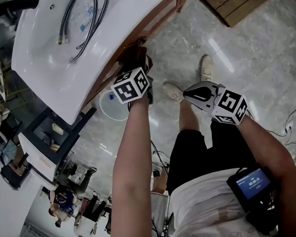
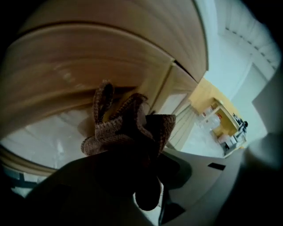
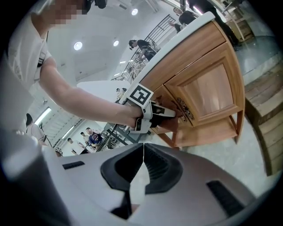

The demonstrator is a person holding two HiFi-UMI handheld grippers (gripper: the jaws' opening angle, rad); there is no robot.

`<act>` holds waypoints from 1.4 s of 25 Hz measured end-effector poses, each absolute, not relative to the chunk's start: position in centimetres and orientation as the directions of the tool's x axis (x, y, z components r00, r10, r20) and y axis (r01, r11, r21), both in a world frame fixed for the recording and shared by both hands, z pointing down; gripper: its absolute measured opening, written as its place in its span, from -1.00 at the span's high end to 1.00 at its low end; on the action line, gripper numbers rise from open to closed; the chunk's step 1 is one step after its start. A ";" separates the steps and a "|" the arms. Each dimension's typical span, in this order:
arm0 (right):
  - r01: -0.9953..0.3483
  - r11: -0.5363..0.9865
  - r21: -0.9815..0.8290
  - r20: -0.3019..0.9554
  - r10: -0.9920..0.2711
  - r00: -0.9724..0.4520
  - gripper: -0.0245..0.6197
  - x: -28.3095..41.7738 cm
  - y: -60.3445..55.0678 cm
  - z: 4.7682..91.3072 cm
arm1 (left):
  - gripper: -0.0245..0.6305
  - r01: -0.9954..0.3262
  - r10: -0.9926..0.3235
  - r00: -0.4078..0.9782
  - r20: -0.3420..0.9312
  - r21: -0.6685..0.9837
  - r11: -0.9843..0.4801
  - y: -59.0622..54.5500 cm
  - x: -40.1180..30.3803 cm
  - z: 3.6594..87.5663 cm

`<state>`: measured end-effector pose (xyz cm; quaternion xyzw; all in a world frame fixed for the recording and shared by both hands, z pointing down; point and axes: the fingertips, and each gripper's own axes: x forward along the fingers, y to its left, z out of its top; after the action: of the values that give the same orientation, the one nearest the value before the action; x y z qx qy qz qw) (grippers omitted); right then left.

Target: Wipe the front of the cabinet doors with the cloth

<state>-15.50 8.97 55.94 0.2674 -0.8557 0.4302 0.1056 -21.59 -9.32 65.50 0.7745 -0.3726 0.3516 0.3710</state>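
One cloth (image 2: 128, 126) pinched in shadowed left gripper (image 2: 137, 154) fingers, apparently touching cabinet door (image 3: 212, 92), right gripper (image 3: 142, 150) fingers together

floor (image 1: 263, 60): marble tiles | cabinet (image 3: 208, 88) stands on it | white countertop (image 1: 41, 59): flexible hoses (image 1: 91, 27)

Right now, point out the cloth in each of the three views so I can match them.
Head view: cloth upper centre, against the cabinet edge.
Left gripper view: cloth at centre, bunched in the left tool, cabinet behind.
Right gripper view: cloth small at centre, pressed on the cabinet front.
Shared landmark: the wooden cabinet.
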 end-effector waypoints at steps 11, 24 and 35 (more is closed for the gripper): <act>-0.544 0.475 -0.691 0.407 -0.367 -0.837 0.88 -17.6 9.5 56.3 | 0.56 -0.947 -0.278 0.260 0.925 0.188 -0.260 -6.5 -36.6 69.0; -0.522 0.500 -0.691 0.403 -0.333 -0.853 0.88 -19.6 10.2 57.7 | 0.56 -0.976 -0.376 0.203 0.904 0.154 -0.157 -6.3 -41.1 72.0; -0.551 0.492 -0.674 0.429 -0.347 -0.834 0.88 -16.2 11.0 58.6 | 0.56 -0.878 -0.350 0.409 0.843 0.259 -0.403 -8.7 -27.1 72.1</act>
<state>-16.17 10.97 58.57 0.2622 -0.8557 0.4301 0.1186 -27.13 -8.65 72.12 0.7556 -0.4061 0.3611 0.3657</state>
